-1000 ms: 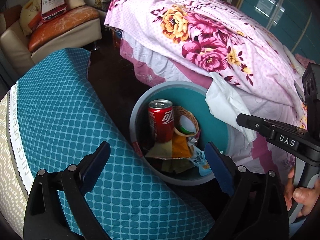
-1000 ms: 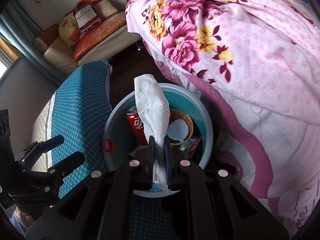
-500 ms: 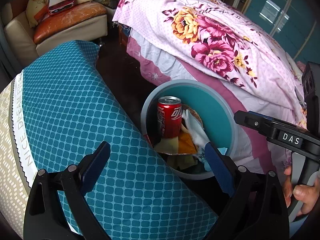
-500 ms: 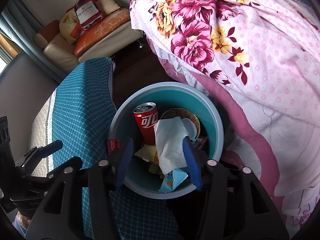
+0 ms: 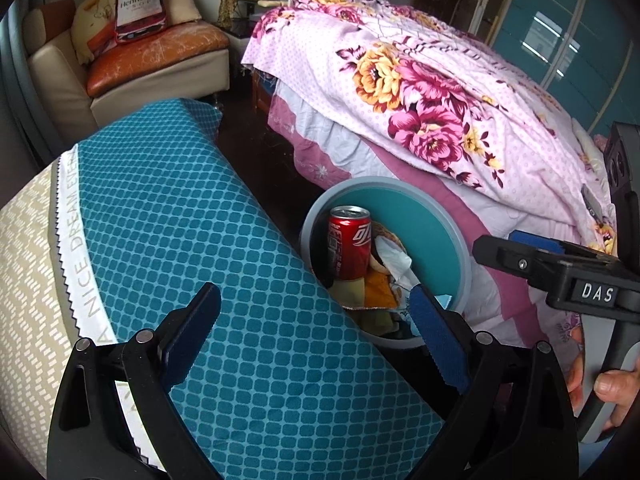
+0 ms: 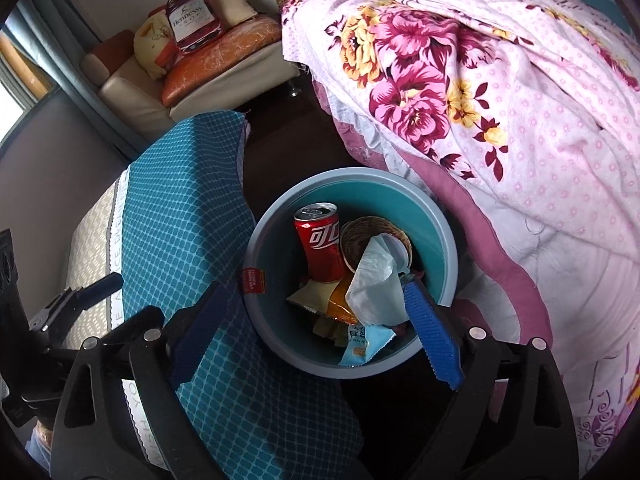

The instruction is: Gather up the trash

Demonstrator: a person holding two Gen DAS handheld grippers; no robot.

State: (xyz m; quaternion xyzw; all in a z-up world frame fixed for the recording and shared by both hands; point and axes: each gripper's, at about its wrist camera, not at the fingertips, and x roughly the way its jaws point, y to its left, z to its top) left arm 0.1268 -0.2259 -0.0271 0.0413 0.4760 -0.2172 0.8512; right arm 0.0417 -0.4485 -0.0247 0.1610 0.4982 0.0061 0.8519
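Note:
A round grey-blue trash bin (image 6: 448,248) stands on the dark floor between a teal cushion and the bed; it also shows in the left wrist view (image 5: 460,240). Inside it are an upright red soda can (image 6: 320,242), a brown paper cup (image 6: 360,236), snack wrappers (image 6: 360,344) and a white tissue (image 6: 374,280) lying on top. My right gripper (image 6: 312,328) is open and empty above the bin's near rim. My left gripper (image 5: 316,332) is open and empty over the teal cushion, left of the bin. The tissue also shows in the left wrist view (image 5: 394,256).
A teal patterned cushion (image 5: 180,240) lies left of the bin. A bed with a pink floral quilt (image 6: 500,80) rises on the right. A beige sofa (image 5: 160,68) with pillows stands at the back. The right gripper's body (image 5: 560,268) shows in the left view.
My right gripper opened and let go of the white tissue, which dropped into the bin. Both grippers then drew back a little from the bin.

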